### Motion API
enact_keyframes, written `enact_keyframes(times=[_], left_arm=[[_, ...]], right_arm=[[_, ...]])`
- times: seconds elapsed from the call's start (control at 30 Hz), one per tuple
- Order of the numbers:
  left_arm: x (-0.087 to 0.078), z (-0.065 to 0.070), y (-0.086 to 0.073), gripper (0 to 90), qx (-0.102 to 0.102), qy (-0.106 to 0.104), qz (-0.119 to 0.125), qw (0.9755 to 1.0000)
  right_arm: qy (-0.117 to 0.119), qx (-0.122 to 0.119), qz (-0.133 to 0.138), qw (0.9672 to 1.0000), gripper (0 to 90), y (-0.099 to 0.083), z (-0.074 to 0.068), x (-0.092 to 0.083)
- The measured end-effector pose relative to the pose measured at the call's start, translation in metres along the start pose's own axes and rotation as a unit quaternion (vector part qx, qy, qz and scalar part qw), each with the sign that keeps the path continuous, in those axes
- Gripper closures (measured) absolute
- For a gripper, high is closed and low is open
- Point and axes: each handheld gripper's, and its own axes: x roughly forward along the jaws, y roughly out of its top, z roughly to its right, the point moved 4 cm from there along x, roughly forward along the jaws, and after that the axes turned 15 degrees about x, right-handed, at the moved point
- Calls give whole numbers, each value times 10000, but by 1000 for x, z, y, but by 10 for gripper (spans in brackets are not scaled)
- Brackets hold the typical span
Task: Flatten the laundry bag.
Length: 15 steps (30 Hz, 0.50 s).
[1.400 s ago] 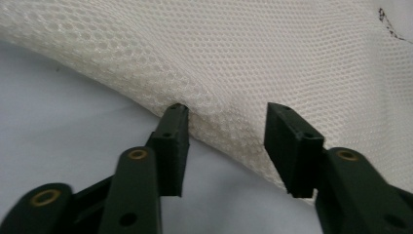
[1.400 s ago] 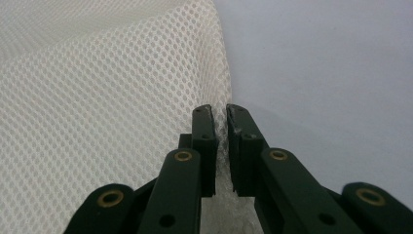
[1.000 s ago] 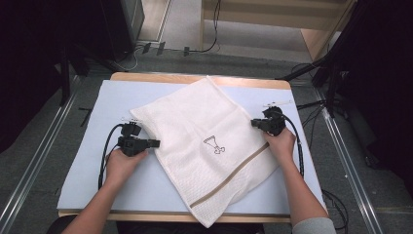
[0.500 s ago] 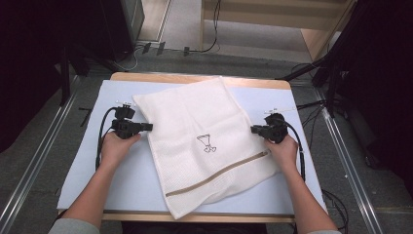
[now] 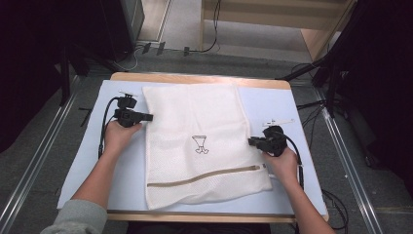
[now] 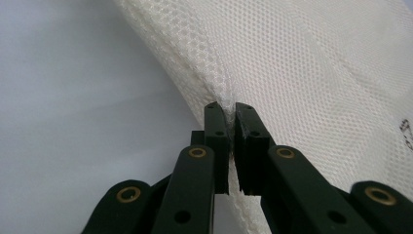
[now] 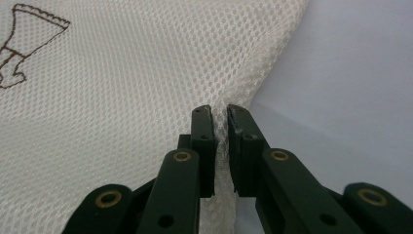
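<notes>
a white mesh laundry bag [image 5: 202, 146] lies flat on a pale blue table cover [image 5: 297, 109], its zipper [image 5: 204, 176] near the person's edge. the left gripper [image 5: 146, 116] is clenched on the bag's left edge, the right gripper [image 5: 252, 141] on its right edge. the bag looks mostly spread out and squared; judging by this, only letting go or final smoothing seems left.
</notes>
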Motion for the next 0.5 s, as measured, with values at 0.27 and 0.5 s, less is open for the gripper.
enact_keyframes(times=[0.27, 0.5], left_arm=[[7, -6, 1, 791, 50, 121, -28, 9999], [-7, 4, -1, 591, 235, 259, -111, 9993]], right_arm=[[-45, -380, 28, 9993, 800, -15, -10, 2], [-56, -304, 167, 9994, 671, -12, -5, -5]])
